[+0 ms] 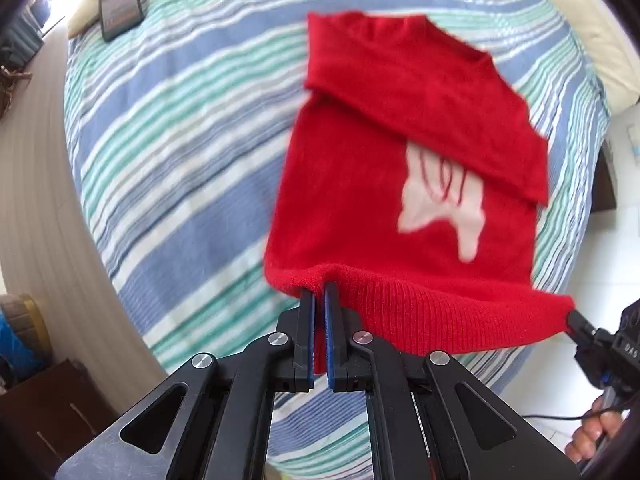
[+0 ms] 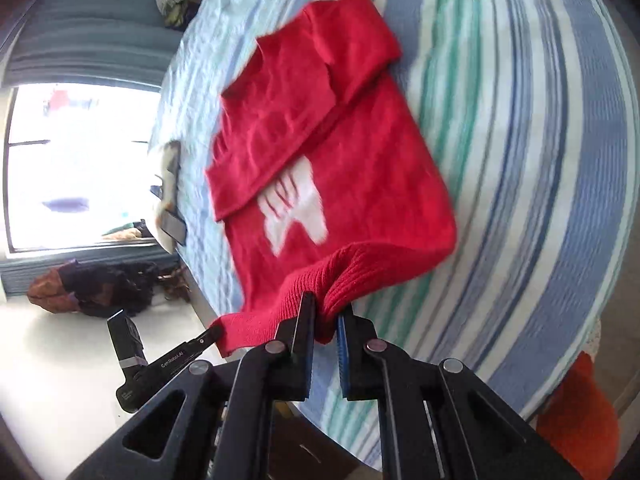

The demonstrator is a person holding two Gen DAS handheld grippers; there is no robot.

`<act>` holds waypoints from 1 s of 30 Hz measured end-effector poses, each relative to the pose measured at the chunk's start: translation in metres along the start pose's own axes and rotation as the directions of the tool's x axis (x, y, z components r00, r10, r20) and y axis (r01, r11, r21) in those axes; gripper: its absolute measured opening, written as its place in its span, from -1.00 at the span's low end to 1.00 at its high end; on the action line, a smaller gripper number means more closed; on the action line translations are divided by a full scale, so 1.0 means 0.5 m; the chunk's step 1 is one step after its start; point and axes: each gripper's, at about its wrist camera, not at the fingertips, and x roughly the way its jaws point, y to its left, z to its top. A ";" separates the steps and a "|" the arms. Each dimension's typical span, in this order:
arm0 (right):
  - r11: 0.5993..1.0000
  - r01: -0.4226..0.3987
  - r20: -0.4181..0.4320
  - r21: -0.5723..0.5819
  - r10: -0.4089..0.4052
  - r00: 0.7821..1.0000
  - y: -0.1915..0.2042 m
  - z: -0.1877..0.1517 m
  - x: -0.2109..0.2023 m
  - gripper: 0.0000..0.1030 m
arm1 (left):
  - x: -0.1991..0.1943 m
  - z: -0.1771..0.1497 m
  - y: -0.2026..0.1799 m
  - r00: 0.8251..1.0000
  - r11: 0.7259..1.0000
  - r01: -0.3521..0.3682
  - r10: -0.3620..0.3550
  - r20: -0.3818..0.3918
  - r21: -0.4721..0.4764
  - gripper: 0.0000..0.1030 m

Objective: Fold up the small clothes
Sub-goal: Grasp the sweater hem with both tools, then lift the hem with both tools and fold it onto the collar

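Note:
A small red knit sweater (image 1: 360,200) with a white print (image 1: 444,208) lies on a striped bed, its sleeves folded across the chest. My left gripper (image 1: 319,290) is shut on the ribbed hem near its left corner. The other hem corner is pinched by my right gripper (image 1: 574,318), seen at the right edge. In the right wrist view the sweater (image 2: 360,168) stretches away from my right gripper (image 2: 326,308), which is shut on a bunched fold of the hem. My left gripper (image 2: 218,332) holds the hem corner at lower left.
The bed's blue, green and white striped cover (image 1: 180,140) spreads left of the sweater. A dark flat device (image 1: 120,8) lies at its far corner. A window (image 2: 80,168), a heap of clothes (image 2: 100,288) on the floor and an orange object (image 2: 576,412) border the bed.

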 end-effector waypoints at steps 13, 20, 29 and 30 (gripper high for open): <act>0.990 0.045 0.137 -0.133 -0.027 0.990 0.094 0.466 0.150 -0.20 | 0.143 0.474 -0.108 0.978 0.977 -0.173 0.185 0.095 -0.127 -0.10; 0.908 0.078 0.007 -0.412 -0.083 0.997 0.111 0.407 0.175 -0.09 | 0.132 0.333 -0.075 0.972 0.973 -0.163 0.187 0.145 -0.164 0.44; 0.744 0.312 -0.022 -0.592 -0.402 0.916 -0.013 0.252 -0.006 0.05 | 0.023 -0.144 -0.019 0.907 0.853 -0.418 0.411 -0.092 -0.314 0.51; 0.721 0.325 -0.033 -0.611 -0.434 0.900 -0.016 0.243 -0.017 0.05 | 0.003 -0.207 0.007 0.893 0.808 -0.447 0.425 -0.147 -0.384 0.53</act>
